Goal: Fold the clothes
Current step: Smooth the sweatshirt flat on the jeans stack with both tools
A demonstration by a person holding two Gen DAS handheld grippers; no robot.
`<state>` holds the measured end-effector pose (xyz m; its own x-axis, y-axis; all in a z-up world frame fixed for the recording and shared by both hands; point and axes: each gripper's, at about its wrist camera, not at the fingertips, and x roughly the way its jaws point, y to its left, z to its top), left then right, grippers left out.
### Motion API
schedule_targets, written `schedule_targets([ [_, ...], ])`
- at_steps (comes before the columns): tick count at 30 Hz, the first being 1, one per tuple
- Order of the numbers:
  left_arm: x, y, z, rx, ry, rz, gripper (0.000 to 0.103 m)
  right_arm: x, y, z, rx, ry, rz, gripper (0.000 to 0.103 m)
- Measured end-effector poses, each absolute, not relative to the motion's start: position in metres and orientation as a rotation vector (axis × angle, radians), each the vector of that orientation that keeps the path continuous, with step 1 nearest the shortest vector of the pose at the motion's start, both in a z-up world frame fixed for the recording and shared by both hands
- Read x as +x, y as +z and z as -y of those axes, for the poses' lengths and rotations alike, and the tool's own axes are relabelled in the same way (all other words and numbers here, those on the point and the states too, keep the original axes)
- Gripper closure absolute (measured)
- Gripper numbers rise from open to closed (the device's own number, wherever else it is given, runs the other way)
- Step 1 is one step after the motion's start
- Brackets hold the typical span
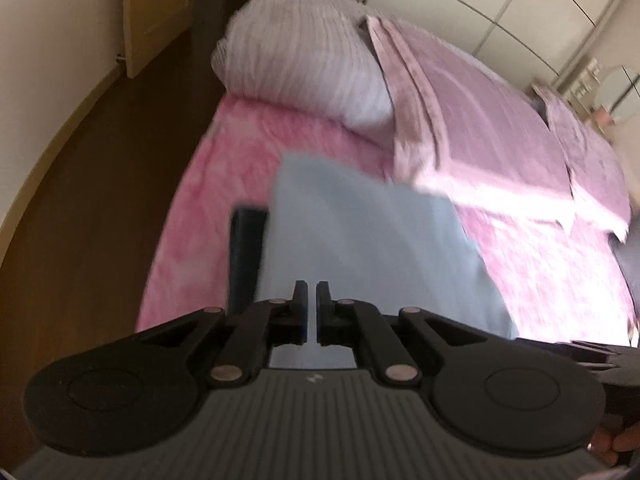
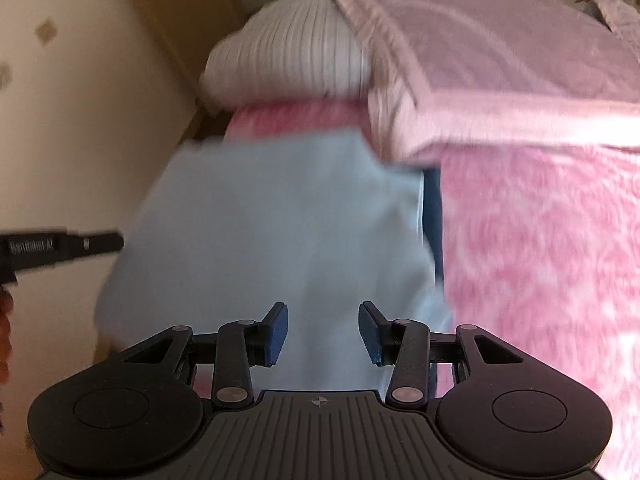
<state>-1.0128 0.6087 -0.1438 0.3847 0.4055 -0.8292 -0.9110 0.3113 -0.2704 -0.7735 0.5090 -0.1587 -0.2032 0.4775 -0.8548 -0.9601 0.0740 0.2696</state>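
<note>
A light blue garment (image 1: 360, 240) lies folded on the pink bedspread (image 1: 224, 184), with a dark blue part (image 1: 244, 252) showing at its left edge. My left gripper (image 1: 311, 296) hovers over its near edge, jaws nearly together with a thin gap, nothing seen between them. In the right wrist view the same garment (image 2: 272, 220) fills the middle, its dark blue part (image 2: 434, 216) at the right edge. My right gripper (image 2: 323, 320) is open above the garment's near end, empty. The left gripper's side (image 2: 60, 246) shows at the far left.
A striped white-lilac pillow or rolled duvet (image 1: 304, 60) lies at the bed's far end beside a folded pink quilt (image 1: 480, 120). Dark wood floor (image 1: 100, 200) and a door (image 1: 156, 12) are to the left. White wardrobes (image 1: 500, 0) stand beyond the bed.
</note>
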Motion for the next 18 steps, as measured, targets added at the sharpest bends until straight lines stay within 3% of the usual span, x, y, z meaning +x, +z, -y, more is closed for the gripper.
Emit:
schedule_targets([
  [4, -1.010, -0.172, -0.596, -0.849, 1.011, -0.803, 0.101, -0.788, -0.190, -0.499, -0.721, 1.468, -1.120, 0.059],
  [10, -0.996, -0.134, -0.573, -0.743, 1.065, -0.826, 0.099, -0.803, -0.156, -0.483, -0.728, 1.491, -1.047, 0.059],
  [12, -0.991, -0.121, -0.562, -0.703, 1.083, -0.843, 0.089, -0.802, -0.150, -0.475, -0.730, 1.469, -1.072, 0.059],
  [18, -0.981, -0.092, -0.516, -0.666, 1.125, -0.874, 0.077, -0.797, -0.137, -0.451, -0.777, 1.456, -1.109, 0.058],
])
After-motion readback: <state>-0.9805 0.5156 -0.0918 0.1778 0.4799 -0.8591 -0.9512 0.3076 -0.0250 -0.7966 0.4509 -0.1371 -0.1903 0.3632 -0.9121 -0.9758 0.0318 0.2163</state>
